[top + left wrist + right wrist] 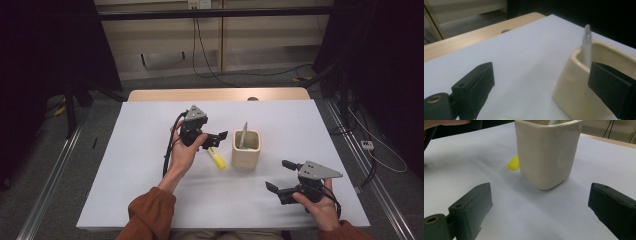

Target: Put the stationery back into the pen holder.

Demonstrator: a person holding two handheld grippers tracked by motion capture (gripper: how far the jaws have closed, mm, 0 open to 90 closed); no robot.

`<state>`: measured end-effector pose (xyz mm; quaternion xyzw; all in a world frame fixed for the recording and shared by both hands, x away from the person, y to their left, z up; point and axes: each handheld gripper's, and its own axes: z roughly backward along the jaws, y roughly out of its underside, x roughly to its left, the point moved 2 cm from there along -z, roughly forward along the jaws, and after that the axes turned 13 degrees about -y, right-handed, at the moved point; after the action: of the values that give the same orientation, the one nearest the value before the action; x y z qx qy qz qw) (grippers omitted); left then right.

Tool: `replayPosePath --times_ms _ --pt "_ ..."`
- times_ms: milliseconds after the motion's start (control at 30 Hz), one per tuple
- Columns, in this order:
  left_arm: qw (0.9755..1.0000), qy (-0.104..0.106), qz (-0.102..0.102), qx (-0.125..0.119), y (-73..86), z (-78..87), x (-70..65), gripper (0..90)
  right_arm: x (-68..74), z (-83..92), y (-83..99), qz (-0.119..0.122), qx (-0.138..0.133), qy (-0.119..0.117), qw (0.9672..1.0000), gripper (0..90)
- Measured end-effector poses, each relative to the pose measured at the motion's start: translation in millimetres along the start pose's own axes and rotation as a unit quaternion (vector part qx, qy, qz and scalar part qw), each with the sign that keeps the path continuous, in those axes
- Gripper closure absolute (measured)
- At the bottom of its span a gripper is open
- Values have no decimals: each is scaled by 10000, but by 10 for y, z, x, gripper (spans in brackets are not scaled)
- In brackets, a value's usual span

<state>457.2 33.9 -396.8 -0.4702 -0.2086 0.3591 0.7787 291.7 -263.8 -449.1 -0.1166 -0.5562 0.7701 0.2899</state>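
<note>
Both hands low — left gripper [216, 137] over yellow marker [216, 158].

White sheet [150, 165] covers the wooden table [165, 95]; bare wood shows along the far edge, with a small dark round mark [253, 99] there. Black cables [240, 75] run across the grey floor from a wall socket [199, 4]. White adapter [367, 145] lies on the floor at right. Dark curtains [45, 45] on both sides.

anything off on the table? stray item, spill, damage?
One stray item: a yellow marker lies flat on the white table, just left of the cream holder, under the open left hand-held gripper. A grey pen stands leaning inside the holder. No spill or damage shows.
</note>
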Motion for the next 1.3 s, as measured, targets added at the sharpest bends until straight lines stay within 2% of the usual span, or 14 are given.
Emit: replayPosePath --times_ms 233,300,367,567,633,700,767,867,967,1100,1133,1167,1233,1300 --pt "9992 -35 228 316 106 -135 132 89 0 1 1 7 6 -1 10000 51" --pt "9987 76 295 399 137 -162 149 107 1 1 1 8 8 -2 10000 50" --pt "9986 -10 140 514 166 -184 163 131 -1 2 1 6 7 4 10000 50" --pt "9973 -8 -21 730 221 -257 153 453 0 0 1 13 13 8 10000 50" --pt "9970 -6 100 772 227 -281 144 555 -1 2 1 6 13 8 10000 50" --pt "9966 -92 122 806 231 -308 143 635 -2 1 2 12 13 11 10000 50" --pt "9962 -56 155 857 249 -345 138 735 1 1 1 18 13 8 10000 50" --pt "9947 -12 62 1027 284 -403 123 886 0 2 2 16 14 9 10000 50" --pt "9924 -88 -107 1224 319 -452 94 900 2 4 2 19 17 6 10000 50" --pt "9913 -63 -80 1313 356 -504 115 900 -1 3 3 13 15 3 10000 50" --pt "9911 -18 -13 1328 363 -517 110 900 1 3 3 19 18 0 10000 50" --pt "9905 -49 -77 1374 366 -526 110 900 2 3 3 24 21 3 10000 50" --pt "9898 -97 -15 1423 373 -553 96 900 0 2 2 22 18 9 10000 50" --pt "9885 -106 -117 1504 384 -582 91 900 0 2 2 21 16 11 10000 50"
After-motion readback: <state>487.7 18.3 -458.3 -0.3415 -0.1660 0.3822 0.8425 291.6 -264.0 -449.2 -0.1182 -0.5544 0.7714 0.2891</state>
